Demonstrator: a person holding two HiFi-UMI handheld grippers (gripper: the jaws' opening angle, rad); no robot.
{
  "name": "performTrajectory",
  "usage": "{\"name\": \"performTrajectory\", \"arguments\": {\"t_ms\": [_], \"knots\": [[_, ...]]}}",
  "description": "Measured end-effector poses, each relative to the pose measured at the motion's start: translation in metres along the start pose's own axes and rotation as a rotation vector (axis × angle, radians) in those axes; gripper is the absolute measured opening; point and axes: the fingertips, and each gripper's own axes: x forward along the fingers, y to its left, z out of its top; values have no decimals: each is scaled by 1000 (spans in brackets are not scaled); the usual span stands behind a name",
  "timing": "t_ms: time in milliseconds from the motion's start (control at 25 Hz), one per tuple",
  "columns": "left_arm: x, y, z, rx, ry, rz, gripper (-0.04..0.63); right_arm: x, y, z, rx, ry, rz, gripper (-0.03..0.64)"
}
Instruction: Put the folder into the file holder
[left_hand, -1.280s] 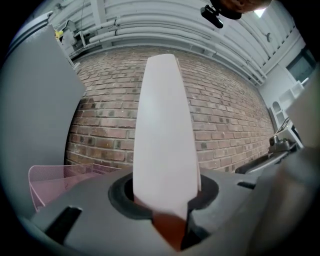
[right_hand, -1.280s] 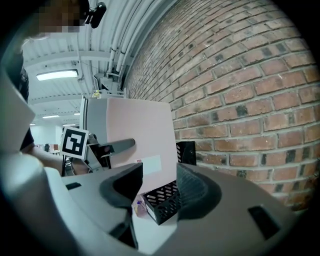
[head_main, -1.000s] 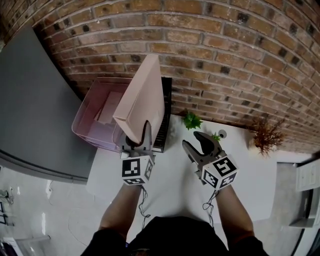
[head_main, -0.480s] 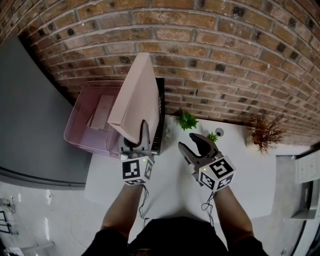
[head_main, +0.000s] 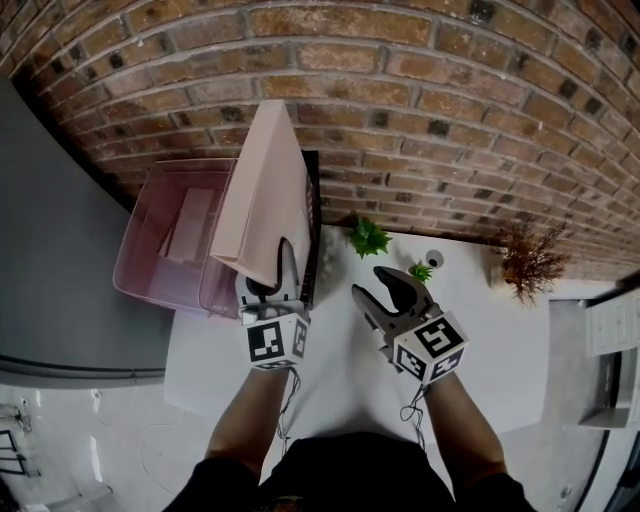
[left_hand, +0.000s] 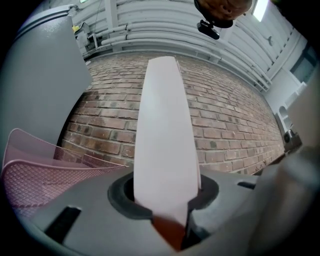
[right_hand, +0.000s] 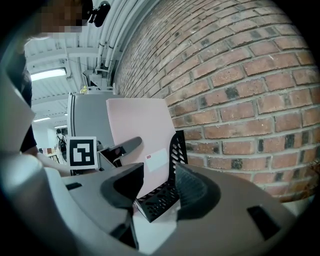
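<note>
Two grippers: left gripper (head_main: 272, 277) pinches the folder's (head_main: 262, 190) lower edge, just beside the holder (head_main: 313, 230); right gripper (head_main: 372, 285) gapes empty over bare table (head_main: 340, 360).

The white bench (head_main: 500, 345) is carrying a pink basket (head_main: 150, 255), a black file holder (head_main: 313, 262), a green plant (head_main: 368, 237) and a dried plant (head_main: 525, 262).

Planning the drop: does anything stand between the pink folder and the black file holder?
Nothing visible does. The folder, clamped in the left gripper, stands right beside the file holder; the pink basket sits farther left.
</note>
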Motion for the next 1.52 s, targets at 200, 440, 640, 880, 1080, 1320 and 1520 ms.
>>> {"name": "performTrajectory", "arguments": {"t_ms": [200,440,640,880,1080,1320,1520], "knots": [[4,-3,-19,6,27,-5,135,6,-6,-5,15,4,-4,204],[5,3,-44,17,76,25,138,15,-9,-11,30,17,0,204],[5,4,-59,29,101,33,141,17,-12,-16,38,27,-4,202],[2,4,-78,48,155,36,152,18,-15,-18,45,30,-10,202],[-1,4,-97,65,236,28,163,17,-14,-21,54,34,-11,202],[-3,1,-103,103,256,4,183,17,-13,-21,57,31,-12,201],[-5,1,-101,112,264,-5,189,18,-7,-17,51,27,-4,202]]}}
